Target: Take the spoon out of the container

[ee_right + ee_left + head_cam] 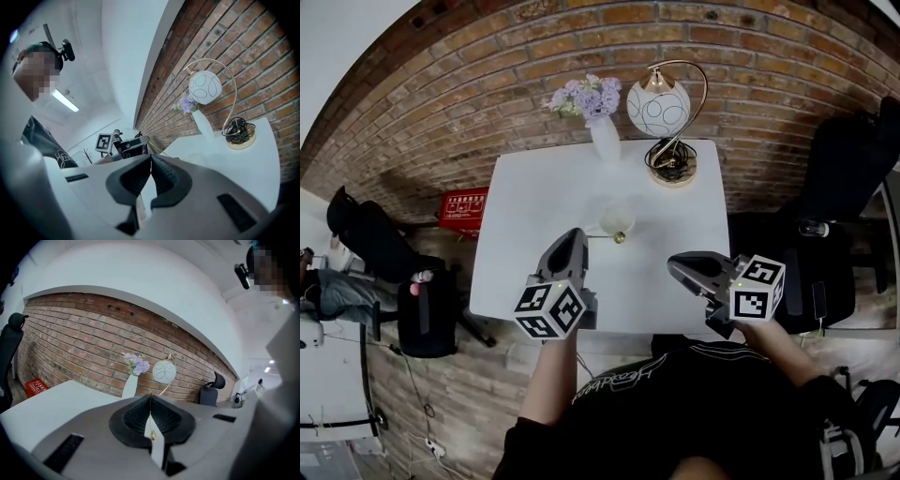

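Gold and thin, the spoon [607, 236] was pinched by its handle between the fully closed jaws of the left tool [150, 399]. The left gripper view showed the handle running down the seam between the two black pads, with a small gold bead at its near end. In the head view the spoon reached out from that tool towards the middle of the surface [530, 206]. Its gold far end showed against the near side of the clear glass container [617, 219]. Whether that end had cleared the rim could not be told from above.

The right tool [675, 264] had its jaws pressed together with nothing between them. It hung over the near edge of the surface towards the right corner, well apart from the container. The left tool hung over the same near edge, left of the middle.

The container stood about the middle of the white surface. At the far edge stood a white vase [605, 139] of lilac flowers [586, 96]. Towards the far right corner stood a globe lamp [658, 108] on a curved gold stem, its round base ringed by a coiled cable. Red brick [487, 84] rose behind the far edge.
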Available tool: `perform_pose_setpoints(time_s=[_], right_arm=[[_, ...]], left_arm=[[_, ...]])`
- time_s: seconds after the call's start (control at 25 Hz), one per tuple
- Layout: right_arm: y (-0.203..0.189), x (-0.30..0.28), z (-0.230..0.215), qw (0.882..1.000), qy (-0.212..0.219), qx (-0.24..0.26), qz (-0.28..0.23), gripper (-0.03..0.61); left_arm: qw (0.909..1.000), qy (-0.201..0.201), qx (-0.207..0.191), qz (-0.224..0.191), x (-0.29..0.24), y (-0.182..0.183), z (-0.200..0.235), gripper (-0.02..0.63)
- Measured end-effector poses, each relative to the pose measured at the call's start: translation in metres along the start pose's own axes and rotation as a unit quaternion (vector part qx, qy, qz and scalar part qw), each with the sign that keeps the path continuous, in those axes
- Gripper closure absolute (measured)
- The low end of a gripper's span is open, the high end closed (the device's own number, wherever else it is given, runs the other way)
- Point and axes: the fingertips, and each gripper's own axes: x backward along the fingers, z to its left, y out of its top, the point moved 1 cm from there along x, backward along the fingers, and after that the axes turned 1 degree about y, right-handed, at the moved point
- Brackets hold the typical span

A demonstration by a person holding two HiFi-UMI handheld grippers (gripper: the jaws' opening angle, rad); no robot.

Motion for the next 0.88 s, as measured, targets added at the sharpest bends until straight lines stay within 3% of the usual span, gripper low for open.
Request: perform_pose_setpoints(time_s=[0.24, 0.88], right_arm=[[0.01, 0.005, 0.025, 1.0, 0.008, 0.018, -0.019, 0.581], [0.0, 0.035, 0.069, 0.998, -0.008, 0.041, -0.052, 0.581]], left_arm=[[0.9993, -0.03, -0.022, 0.005, 0.04, 0.007, -0.036, 0.606], [0.9941, -0.103, -0.004, 0.035, 0.113, -0.02, -0.1, 0.606]])
